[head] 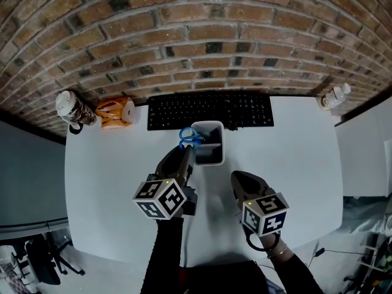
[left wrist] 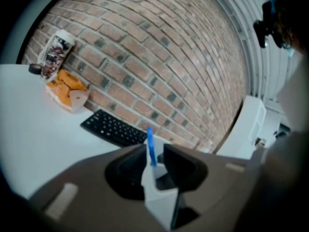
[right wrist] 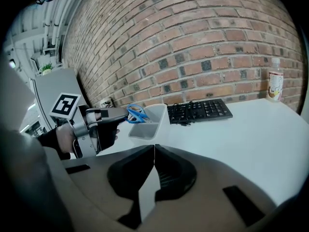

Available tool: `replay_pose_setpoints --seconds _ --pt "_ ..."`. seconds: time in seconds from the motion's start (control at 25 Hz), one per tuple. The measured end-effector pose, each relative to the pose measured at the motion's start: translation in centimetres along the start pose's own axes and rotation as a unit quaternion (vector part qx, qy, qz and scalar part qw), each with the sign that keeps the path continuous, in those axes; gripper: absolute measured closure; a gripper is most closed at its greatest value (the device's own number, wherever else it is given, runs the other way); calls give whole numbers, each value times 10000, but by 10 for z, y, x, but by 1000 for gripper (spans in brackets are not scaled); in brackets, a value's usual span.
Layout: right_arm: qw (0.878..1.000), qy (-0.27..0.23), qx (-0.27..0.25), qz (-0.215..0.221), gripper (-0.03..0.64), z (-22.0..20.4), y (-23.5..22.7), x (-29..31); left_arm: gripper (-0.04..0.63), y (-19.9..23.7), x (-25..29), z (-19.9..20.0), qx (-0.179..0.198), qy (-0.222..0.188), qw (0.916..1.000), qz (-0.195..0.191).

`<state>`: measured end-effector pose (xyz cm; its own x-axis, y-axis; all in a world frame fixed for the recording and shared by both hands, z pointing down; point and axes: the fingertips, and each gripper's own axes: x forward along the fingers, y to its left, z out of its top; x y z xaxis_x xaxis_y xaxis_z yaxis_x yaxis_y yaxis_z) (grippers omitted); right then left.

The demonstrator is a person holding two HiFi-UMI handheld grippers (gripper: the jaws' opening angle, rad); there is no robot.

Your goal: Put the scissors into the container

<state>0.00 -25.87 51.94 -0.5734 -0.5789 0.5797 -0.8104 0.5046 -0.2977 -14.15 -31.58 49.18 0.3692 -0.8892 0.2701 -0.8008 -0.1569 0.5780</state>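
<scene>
The scissors (head: 190, 136) have blue handles and hang at the left rim of the white container (head: 211, 155), which stands in front of the keyboard. My left gripper (head: 187, 152) is shut on them, with the handles sticking out ahead of the jaws. In the left gripper view one blue handle (left wrist: 150, 148) rises between the shut jaws, and the blades are hidden. The right gripper view shows the scissors (right wrist: 135, 114) just above the container (right wrist: 148, 123). My right gripper (head: 240, 182) is shut and holds nothing, hovering over the table to the right of the container and nearer to me.
A black keyboard (head: 210, 110) lies along the brick wall behind the container. An orange snack bag (head: 115, 113) and a patterned cup (head: 70, 108) stand at the back left. A small bottle (head: 335, 97) is at the back right corner of the white table (head: 294, 164).
</scene>
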Motion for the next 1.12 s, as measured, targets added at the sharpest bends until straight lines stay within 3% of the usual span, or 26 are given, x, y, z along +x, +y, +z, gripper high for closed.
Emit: replay_pose_setpoints --seconds 0.32,0.76,1.12 --pt "10000 -55 -15 -3 607 -5 1 -11 504 -3 -17 -11 45 58 9998 169" --pt "9999 -122 26 75 607 -15 8 -26 576 -10 -41 -35 168 263 9991 281" --pt "9994 -298 -96 126 607 -20 14 -49 594 -27 -68 -47 618 370 9966 404"
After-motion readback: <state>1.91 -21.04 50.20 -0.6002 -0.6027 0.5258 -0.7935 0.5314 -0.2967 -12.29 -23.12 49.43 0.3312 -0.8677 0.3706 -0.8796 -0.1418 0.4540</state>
